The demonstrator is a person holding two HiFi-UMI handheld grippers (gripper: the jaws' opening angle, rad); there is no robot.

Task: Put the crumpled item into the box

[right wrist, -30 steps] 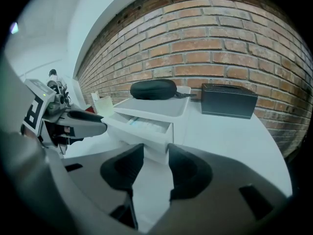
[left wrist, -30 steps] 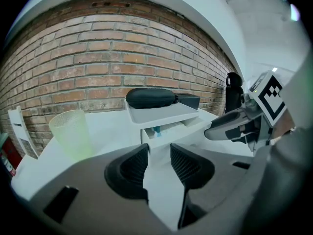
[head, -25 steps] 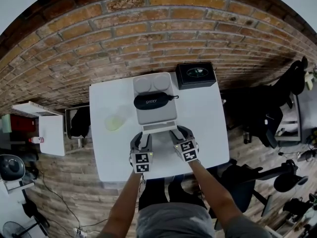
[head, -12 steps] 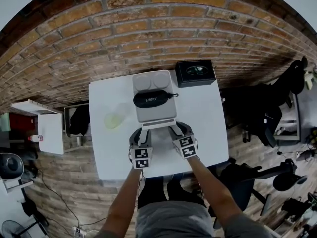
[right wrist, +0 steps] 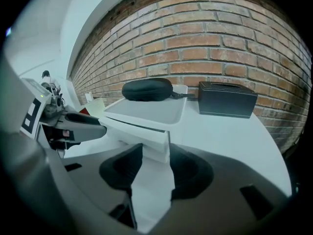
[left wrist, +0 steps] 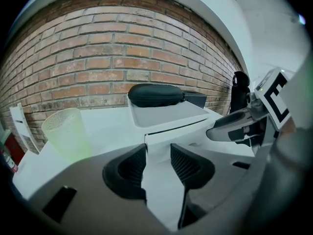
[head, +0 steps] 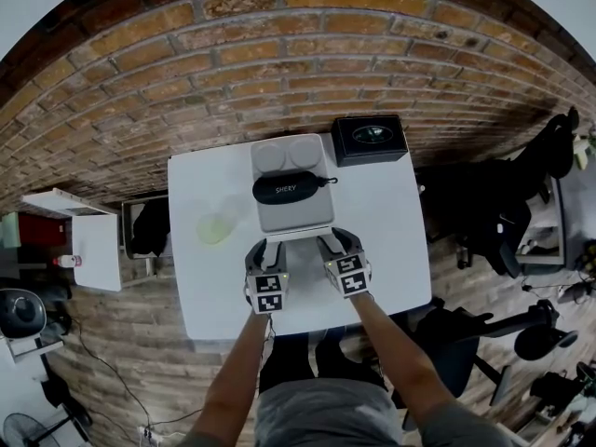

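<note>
A shallow white box (head: 294, 217) lies open on the white table (head: 386, 250). Its lid (head: 286, 156) is folded back, and a black zipped case (head: 289, 189) rests across it. The box's narrow front flap (head: 294, 241) faces me. My left gripper (head: 265, 251) is at the flap's left end and my right gripper (head: 331, 244) at its right end. In the left gripper view the flap's corner (left wrist: 157, 138) shows between open jaws (left wrist: 158, 153). The right gripper's jaws (right wrist: 155, 155) have just been opening, with the flap's other corner (right wrist: 149, 143) between them. I see no crumpled item.
A pale green translucent cup (head: 216, 226) stands on the table left of the box, also seen in the left gripper view (left wrist: 68, 133). A black box (head: 370, 140) sits at the far right corner by the brick wall. Chairs stand right of the table.
</note>
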